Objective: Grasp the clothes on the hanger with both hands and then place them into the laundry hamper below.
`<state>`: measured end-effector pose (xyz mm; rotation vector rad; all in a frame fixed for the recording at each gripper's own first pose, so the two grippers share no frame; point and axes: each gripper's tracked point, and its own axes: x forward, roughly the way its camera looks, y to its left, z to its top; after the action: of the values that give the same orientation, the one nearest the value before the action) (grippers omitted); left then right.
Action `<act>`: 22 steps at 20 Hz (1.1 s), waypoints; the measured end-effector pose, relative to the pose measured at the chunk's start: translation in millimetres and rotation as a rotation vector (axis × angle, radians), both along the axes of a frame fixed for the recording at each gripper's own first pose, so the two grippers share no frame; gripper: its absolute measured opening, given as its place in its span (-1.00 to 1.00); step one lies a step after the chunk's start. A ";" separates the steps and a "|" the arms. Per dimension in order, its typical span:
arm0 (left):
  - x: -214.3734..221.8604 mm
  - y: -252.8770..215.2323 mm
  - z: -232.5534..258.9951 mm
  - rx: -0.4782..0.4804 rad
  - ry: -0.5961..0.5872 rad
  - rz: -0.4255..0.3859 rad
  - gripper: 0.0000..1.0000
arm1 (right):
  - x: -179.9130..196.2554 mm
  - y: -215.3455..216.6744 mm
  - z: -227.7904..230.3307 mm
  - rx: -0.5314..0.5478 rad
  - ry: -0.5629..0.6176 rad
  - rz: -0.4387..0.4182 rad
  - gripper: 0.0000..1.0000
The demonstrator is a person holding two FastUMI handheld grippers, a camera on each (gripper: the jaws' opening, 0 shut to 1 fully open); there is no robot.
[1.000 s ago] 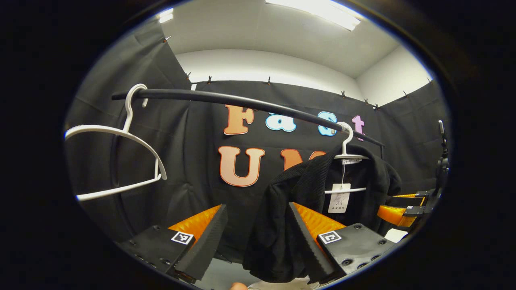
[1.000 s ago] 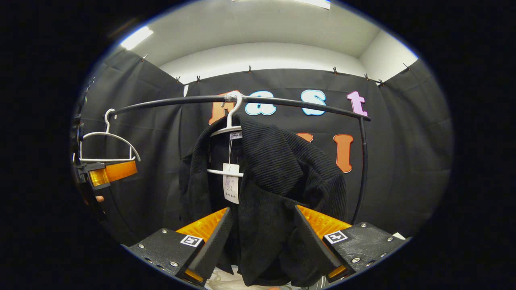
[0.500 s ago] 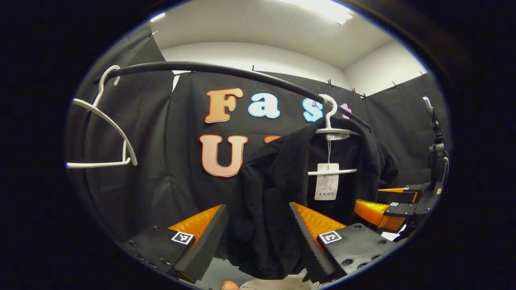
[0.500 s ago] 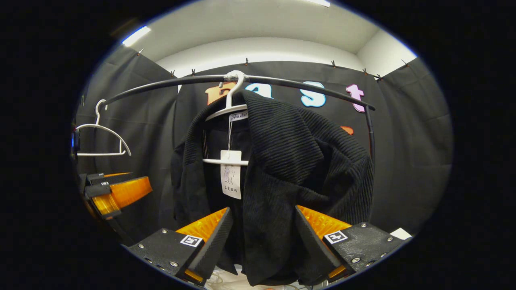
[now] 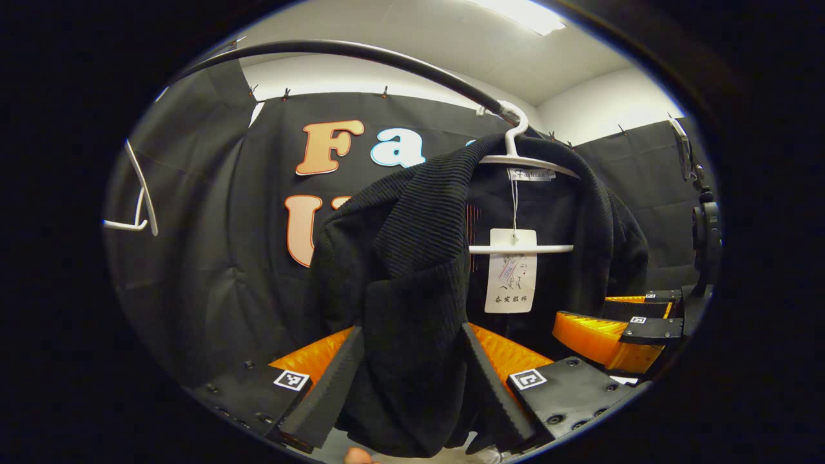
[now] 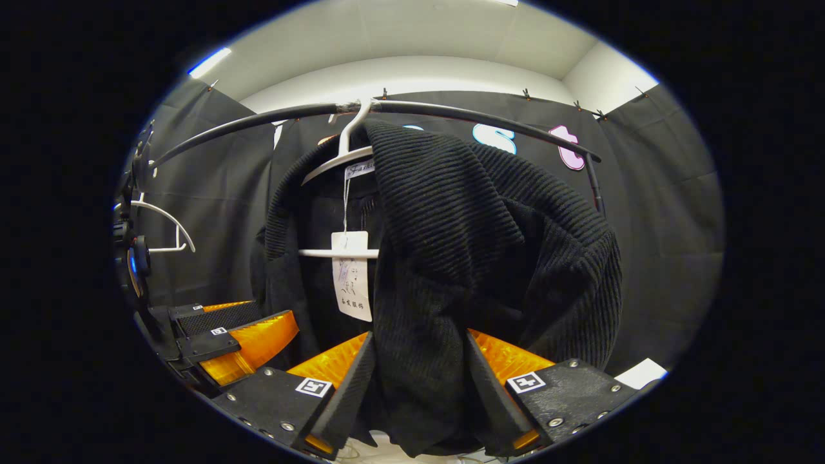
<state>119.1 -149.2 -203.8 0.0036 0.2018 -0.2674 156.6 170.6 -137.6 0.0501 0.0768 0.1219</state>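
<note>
A black ribbed knit garment [image 5: 412,258] is seen draped on a white hanger [image 5: 525,158], whose hook sits on the black curved rail [image 5: 361,55]. In the left gripper view, the left gripper [image 5: 409,380] is held with its jaws spread wide, and one front panel of the garment hangs down into the gap between them; the cloth lies against the inner face of the finger on the right side of the gap, but contact with the opposite finger cannot be confirmed, so no grasp is recorded. A white paper tag [image 5: 511,270] is seen hanging from the collar, above and to the right of the jaws, over the hanger's crossbar. The right gripper [image 5: 612,328] is seen further right, near the garment's other side. In the right gripper view, the right gripper [image 6: 419,393] is likewise held released, jaws apart, with the other front panel of the garment [image 6: 464,245] hanging between the fingers and filling most of the gap; whether both fingers press on it cannot be told. The left gripper [image 6: 238,332] is seen to the left of these jaws, just beside the garment. A second, bare white hanger [image 6: 164,222] is noted on the rail, well to the left.
</note>
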 end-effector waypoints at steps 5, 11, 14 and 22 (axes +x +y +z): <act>9.8 -6.7 -14.3 -0.022 0.032 0.000 0.94 | 4.1 -2.0 -1.4 -0.008 -0.018 0.013 0.19; 12.6 -1.4 -3.4 -0.001 -0.004 0.023 0.16 | -2.1 -3.7 3.9 -0.024 -0.023 0.047 -0.45; 7.2 -4.9 10.7 0.017 -0.030 -0.004 -0.30 | -9.1 -6.4 10.8 -0.010 -0.016 0.065 -0.53; -8.2 7.2 31.9 -0.027 0.014 -0.013 -0.87 | -49.8 -14.5 55.6 -0.049 -0.066 0.097 -0.87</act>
<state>110.9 -142.0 -171.8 -0.0238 0.2119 -0.2829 106.7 156.1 -81.9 -0.0070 0.0160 0.2187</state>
